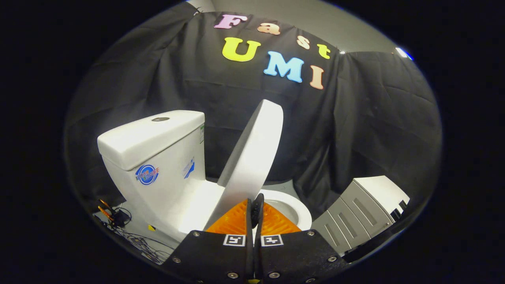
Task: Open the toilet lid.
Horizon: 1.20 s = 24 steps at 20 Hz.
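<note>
— Jaws?
— Pressed together, gripper [254, 207] clamped on the near edge of the toilet lid [252, 157].
— Lid?
— Raised, tilted back toward the tank [158, 157], above the bowl rim [294, 207]. Grey cabinet [355, 217] alongside.

I see a recording booth, not a real bathroom: black cloth [244, 106] hangs behind a toilet [158, 165], loose cables [118, 221] lie beside it.

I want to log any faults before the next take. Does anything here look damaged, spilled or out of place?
Nothing looks broken or spilled. The toilet lid stands partly raised, by design, its lower edge at the closed tongs. Loose cables lie on the floor beside the toilet's base.
</note>
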### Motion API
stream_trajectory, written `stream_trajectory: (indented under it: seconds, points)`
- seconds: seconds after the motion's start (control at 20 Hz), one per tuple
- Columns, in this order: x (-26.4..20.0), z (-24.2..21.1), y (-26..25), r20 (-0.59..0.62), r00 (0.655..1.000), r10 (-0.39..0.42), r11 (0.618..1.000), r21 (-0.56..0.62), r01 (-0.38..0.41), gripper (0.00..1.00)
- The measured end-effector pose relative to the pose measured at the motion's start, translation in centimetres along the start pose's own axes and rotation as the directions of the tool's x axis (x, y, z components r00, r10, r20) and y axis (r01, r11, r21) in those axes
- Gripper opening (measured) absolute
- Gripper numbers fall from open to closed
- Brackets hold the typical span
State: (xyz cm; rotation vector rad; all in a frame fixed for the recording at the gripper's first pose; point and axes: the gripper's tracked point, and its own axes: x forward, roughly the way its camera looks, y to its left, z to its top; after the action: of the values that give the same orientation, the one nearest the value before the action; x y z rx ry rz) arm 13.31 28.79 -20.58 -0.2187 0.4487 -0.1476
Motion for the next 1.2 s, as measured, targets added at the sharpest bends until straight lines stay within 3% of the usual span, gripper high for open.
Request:
stream_trajectory:
  seconds: [0.35, 0.65, 1.2]
  points:
    - [-0.6, 1.8, 3.6, 0.035, 0.999, 0.033, 0.998, -0.06, -0.031, 0.0]
    - [-1.2, 2.4, 6.5, 0.063, 0.997, 0.053, 0.981, -0.191, -0.04, 0.0]
    - [-1.7, 3.6, 11.1, 0.092, 0.984, 0.154, 0.964, -0.231, -0.129, 0.0]
